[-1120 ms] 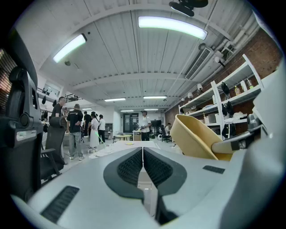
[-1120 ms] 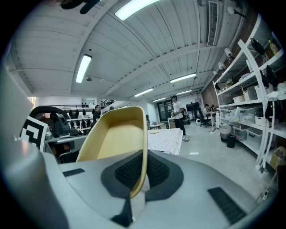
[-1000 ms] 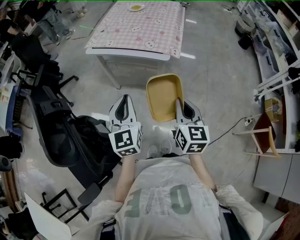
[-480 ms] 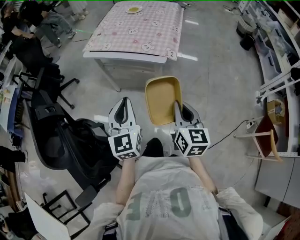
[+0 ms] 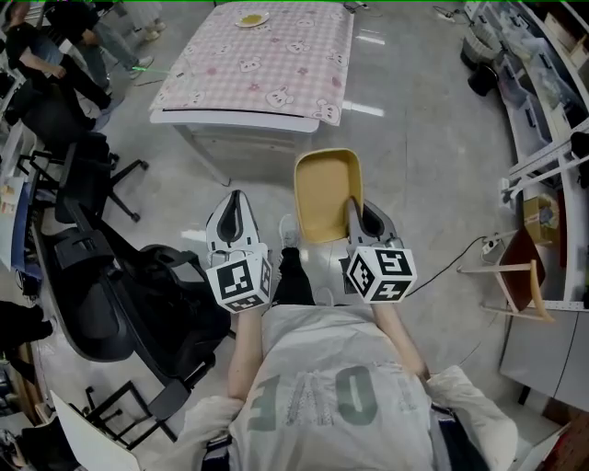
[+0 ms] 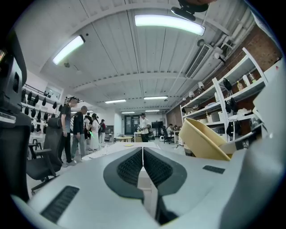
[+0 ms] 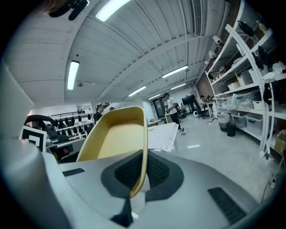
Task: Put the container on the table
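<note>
At the far left of the head view, black office chairs (image 5: 92,276) crowd the floor beside you. Next comes your left tool (image 5: 236,198), pointing away from you toward the pink patterned tabletop (image 5: 267,55). In the left gripper view its jaws are pressed together with nothing between them (image 6: 142,152), and the tool touches nothing.

Just right of it hangs the yellow container (image 5: 324,189), an oblong tray with rounded corners. It is up in the air over the grey floor (image 5: 414,138), near the front edge of the tabletop but not on it or over it. Its long axis runs straight away from you, with the far end pointing at the tabletop and the near end at your body. From the head view you look down into its hollow, so the open side faces up.

Your right tool (image 5: 353,204) is clamped on the container's right wall, near the corner closest to you. The right gripper view shows that thin wall (image 7: 118,134) pinched edge-on between the two dark pads (image 7: 154,170), with the tray stretching forward beyond them.

A small plate (image 5: 250,19) sits at the far end of the tabletop. Shelving (image 5: 543,55) lines the room on the right.
</note>
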`<move>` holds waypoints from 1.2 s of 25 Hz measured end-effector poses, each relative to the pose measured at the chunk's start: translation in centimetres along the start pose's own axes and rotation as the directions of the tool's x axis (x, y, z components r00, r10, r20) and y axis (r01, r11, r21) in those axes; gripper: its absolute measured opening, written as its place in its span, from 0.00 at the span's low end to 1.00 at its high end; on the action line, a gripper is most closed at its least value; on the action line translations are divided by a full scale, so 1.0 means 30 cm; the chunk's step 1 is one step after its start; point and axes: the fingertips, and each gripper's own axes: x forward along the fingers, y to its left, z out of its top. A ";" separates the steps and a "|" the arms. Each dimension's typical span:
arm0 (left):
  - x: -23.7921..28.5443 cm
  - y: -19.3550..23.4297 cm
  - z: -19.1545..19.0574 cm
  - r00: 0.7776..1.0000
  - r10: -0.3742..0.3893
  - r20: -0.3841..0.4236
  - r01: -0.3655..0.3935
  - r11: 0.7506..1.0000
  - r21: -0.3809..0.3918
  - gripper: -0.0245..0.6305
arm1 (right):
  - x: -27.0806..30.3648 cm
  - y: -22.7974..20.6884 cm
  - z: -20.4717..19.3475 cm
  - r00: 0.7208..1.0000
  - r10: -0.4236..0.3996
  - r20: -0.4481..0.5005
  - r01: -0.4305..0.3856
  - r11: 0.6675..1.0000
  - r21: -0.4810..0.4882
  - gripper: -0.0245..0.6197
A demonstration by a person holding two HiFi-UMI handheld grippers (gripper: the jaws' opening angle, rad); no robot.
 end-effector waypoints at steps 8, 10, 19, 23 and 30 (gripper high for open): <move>0.331 0.077 0.028 1.000 -0.021 0.020 0.021 1.000 -0.008 0.08 | 0.314 -0.038 0.084 1.000 -0.018 -0.011 0.018 1.000 0.001 0.09; 0.427 0.113 0.037 0.999 -0.029 0.016 0.030 1.000 -0.006 0.08 | 0.409 -0.034 0.121 1.000 -0.022 -0.016 0.021 1.000 -0.001 0.09; 0.903 0.355 0.147 0.997 -0.047 0.059 0.047 0.999 -0.010 0.08 | 0.911 0.016 0.336 0.999 -0.035 -0.010 0.035 0.999 -0.035 0.09; 1.054 0.455 0.176 0.997 -0.037 0.065 0.037 0.999 0.002 0.08 | 1.089 0.045 0.388 1.000 -0.027 -0.010 0.027 0.999 -0.029 0.09; 1.183 0.522 0.171 0.999 -0.010 0.051 0.010 1.000 -0.009 0.08 | 1.224 0.042 0.432 1.000 -0.012 -0.026 0.011 1.000 -0.008 0.09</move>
